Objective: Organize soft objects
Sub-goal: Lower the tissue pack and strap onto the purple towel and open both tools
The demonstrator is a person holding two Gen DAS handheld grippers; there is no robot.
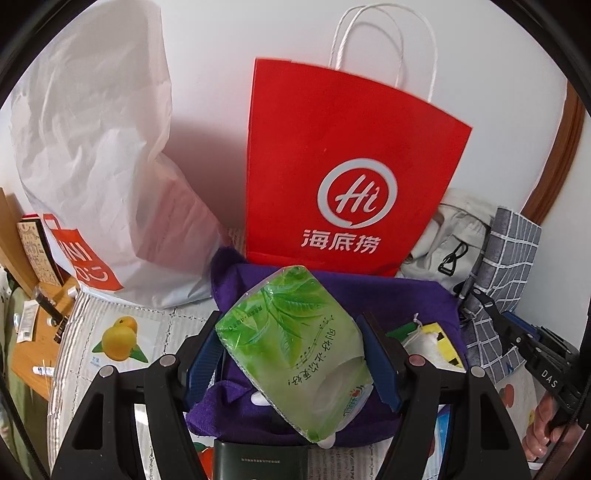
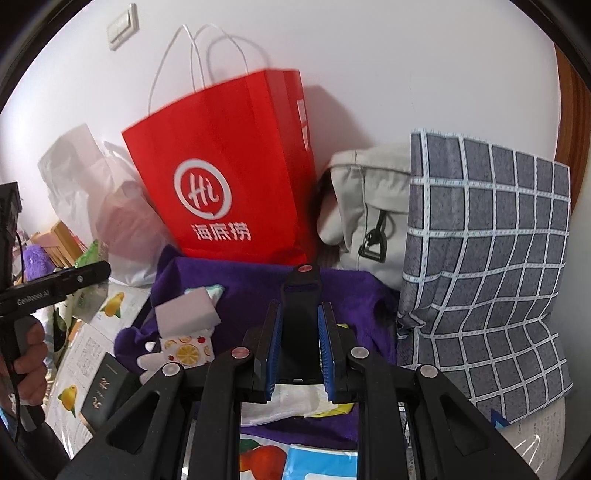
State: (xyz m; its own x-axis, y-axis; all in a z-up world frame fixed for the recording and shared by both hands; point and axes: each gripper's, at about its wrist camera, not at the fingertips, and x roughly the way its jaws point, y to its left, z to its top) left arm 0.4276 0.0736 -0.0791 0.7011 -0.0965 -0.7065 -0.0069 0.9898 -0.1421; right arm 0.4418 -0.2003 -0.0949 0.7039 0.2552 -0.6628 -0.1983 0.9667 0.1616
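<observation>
The left gripper (image 1: 295, 343) grasps a green tissue pack (image 1: 295, 350) between its jaws, the pack tilted above a purple plush cloth (image 1: 369, 291). Beyond the jaws a red paper bag (image 1: 351, 166) stands against the wall, with a white plastic bag (image 1: 99, 155) to its left. The right gripper (image 2: 300, 343) has its jaws drawn narrow with nothing between the pads, hovering over the same purple cloth and a white wipe (image 2: 291, 404). To the right of those jaws leans a grey checked pillow (image 2: 487, 266); to their left sits a fruit-print sponge block (image 2: 186, 332).

A plain white wall (image 2: 388, 55) carries a light switch (image 2: 123, 26), with brown wooden trim (image 1: 554, 166) alongside.
</observation>
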